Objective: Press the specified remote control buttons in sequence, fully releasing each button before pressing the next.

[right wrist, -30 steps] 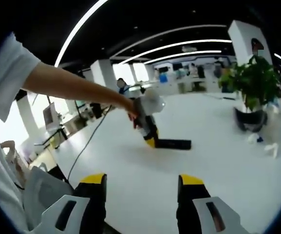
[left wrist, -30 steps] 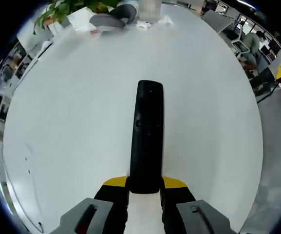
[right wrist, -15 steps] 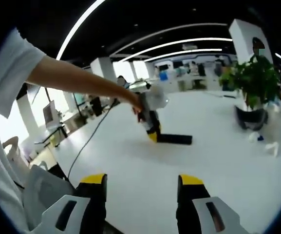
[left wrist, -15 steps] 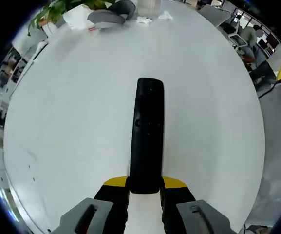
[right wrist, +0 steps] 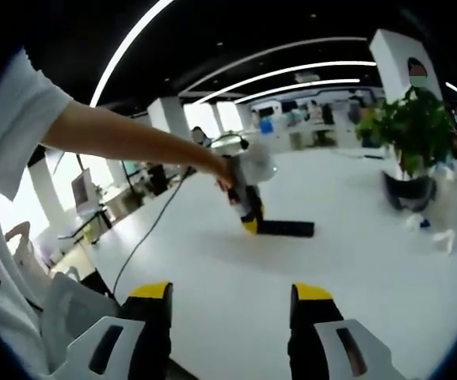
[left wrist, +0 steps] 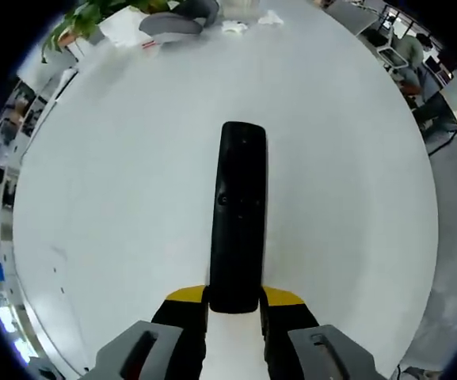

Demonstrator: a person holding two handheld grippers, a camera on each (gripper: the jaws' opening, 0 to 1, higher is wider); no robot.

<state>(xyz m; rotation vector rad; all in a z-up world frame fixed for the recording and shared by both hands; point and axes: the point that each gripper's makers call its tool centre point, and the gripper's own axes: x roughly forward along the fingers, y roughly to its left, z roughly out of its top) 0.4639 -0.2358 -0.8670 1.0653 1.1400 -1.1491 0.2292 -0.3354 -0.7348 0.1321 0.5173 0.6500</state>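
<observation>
Your left gripper (left wrist: pixel 234 305) pinches the near end of the black remote (left wrist: pixel 237 214), which lies flat out on the middle of the white table (left wrist: pixel 117 182), well clear of its edges. Your right gripper (right wrist: pixel 232 305) hangs back with its jaws spread, nothing between them, well apart from the remote. No button is being pressed now, so by the look of it the presses remain to be done.

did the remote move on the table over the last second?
Cannot tell for sure, but barely if at all. In the right gripper view the remote keeps about the same gap to the potted plant, and the left gripper stays clamped on its end.
</observation>
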